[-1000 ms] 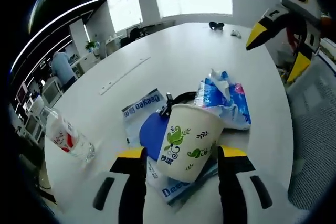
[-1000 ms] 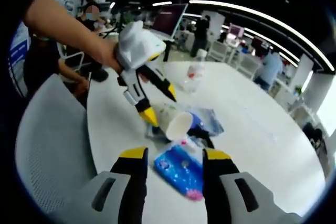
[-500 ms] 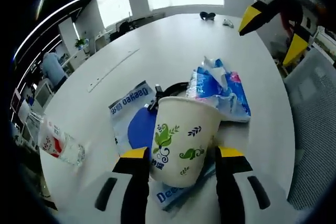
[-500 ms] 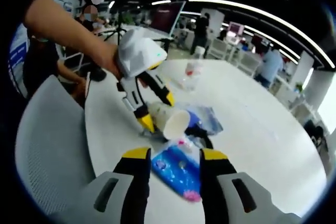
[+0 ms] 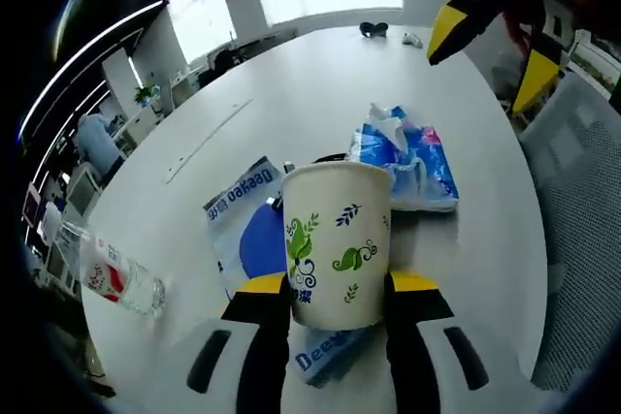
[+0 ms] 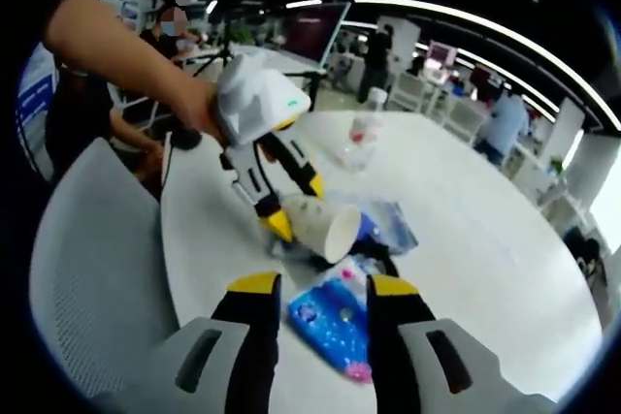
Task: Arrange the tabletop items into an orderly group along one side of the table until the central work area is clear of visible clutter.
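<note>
- The big white surface (image 5: 330, 75) carries everything.
- The tissue pack (image 5: 406, 164) lies at 1 o'clock from the paper cup (image 5: 336, 242) — the water bottle (image 5: 116, 274) lies at 9 o'clock.
- The left gripper (image 5: 336, 288) squeezes the cup, which is tipped on its side.
- The right gripper (image 6: 312, 290) is spread wide — nothing in it.

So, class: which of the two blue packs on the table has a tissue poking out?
The tissue pack beside the paper cup; the flat Deeyeo pouch lies beneath the cup.
</note>
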Demonstrator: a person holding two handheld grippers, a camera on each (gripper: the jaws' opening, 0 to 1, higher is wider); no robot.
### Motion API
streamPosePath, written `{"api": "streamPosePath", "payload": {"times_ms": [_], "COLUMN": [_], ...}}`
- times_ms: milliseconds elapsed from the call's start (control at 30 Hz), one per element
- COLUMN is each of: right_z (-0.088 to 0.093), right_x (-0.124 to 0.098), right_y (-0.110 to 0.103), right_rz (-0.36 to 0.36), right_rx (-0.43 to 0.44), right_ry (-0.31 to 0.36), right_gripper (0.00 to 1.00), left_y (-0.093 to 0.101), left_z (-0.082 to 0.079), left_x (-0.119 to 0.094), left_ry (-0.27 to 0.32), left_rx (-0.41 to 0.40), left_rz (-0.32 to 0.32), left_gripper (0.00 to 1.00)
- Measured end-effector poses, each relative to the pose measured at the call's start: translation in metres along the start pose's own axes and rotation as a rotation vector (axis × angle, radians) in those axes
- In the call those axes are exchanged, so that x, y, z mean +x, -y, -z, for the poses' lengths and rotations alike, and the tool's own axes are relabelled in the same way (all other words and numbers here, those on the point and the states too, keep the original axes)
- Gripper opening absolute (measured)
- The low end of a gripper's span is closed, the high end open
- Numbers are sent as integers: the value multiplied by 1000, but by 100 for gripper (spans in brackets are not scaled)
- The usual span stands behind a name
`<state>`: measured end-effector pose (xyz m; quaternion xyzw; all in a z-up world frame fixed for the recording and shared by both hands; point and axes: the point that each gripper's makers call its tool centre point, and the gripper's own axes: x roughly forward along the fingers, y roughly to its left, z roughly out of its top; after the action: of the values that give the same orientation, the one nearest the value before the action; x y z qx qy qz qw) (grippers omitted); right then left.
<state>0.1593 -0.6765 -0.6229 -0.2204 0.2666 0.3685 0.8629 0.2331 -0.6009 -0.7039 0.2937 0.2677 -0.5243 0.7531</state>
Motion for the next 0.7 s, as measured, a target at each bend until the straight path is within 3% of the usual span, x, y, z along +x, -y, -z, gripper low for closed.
{"api": "streamPosePath", "payload": {"times_ms": [267, 700], "right_z": [-7, -20], "right_x": [2, 6], "right_y": [-2, -8], "right_rz": [-6, -40], "right_rx": [-5, 18], "right_ry": [17, 45], "right_gripper": [27, 15], "left_y": [3, 27], "left_z": [-8, -36], "left_x": [-8, -20], "left_ry": [35, 135], "left_rx": [44, 124], "left_rz": [3, 70], "left_gripper": [36, 36]}}
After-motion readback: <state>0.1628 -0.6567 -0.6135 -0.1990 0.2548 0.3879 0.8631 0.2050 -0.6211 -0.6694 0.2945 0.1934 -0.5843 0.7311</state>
